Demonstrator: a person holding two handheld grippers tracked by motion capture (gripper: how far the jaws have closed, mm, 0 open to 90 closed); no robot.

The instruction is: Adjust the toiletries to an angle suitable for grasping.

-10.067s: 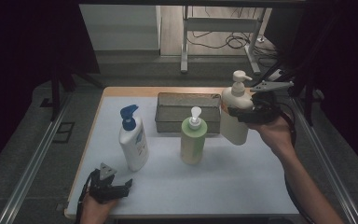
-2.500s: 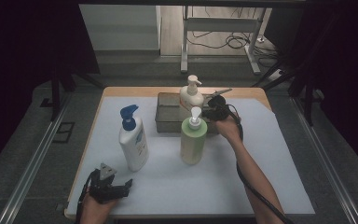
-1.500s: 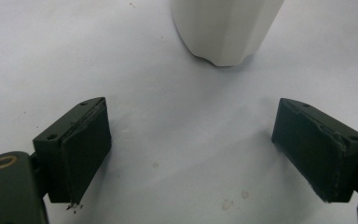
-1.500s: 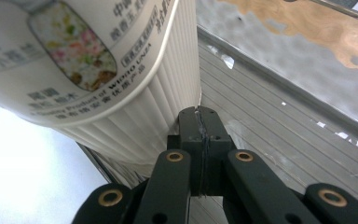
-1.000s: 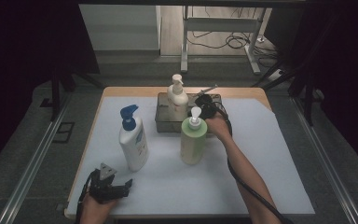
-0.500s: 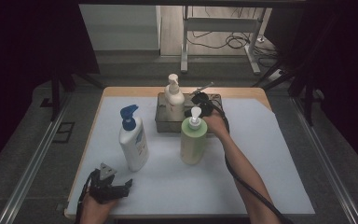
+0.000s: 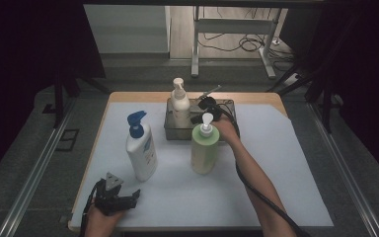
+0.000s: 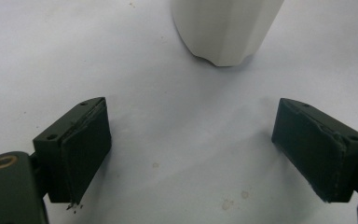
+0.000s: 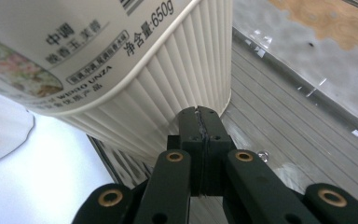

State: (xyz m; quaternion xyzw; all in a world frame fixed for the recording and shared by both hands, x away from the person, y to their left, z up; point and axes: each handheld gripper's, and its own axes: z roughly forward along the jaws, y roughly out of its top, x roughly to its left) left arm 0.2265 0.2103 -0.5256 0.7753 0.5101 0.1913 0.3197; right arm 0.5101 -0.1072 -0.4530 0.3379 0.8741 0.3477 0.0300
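- The cream pump bottle [image 7: 180,106] stands in the left end of the grey tray [image 7: 227,104] at the far middle of the white mat [image 7: 286,177]; in the right gripper view its ribbed wall [image 9: 168,93] fills the upper left, with the tray's ridged floor [image 9: 279,130] to the right.
- The right gripper [image 7: 203,111] sits just right of that bottle, over the tray. Its jaws are pressed flat together with nothing between them, tips close against the bottle's lower wall; contact cannot be confirmed.
- The left gripper [image 7: 114,197] rests at the near left edge of the mat, jaws spread wide and empty. The base of the blue-pump bottle [image 8: 226,28] stands ahead of it, apart from both pads [image 8: 81,149].
- The green bottle [image 7: 204,148] stands on the mat just near of the tray, directly between the person's right forearm [image 7: 256,177] and the tray.
- Judgement: the step looks like settling the cream bottle upright in the tray, possibly nudging it with closed tips.
- To do it well: keep any push low on the body, not at the pump, so it slides rather than tips.
- Check the base sits flat on the ridged floor, clear of the tray wall.
- Pull the arm back high and to the right; the green bottle's pump is close to the wrist and cable [image 7: 266,202].
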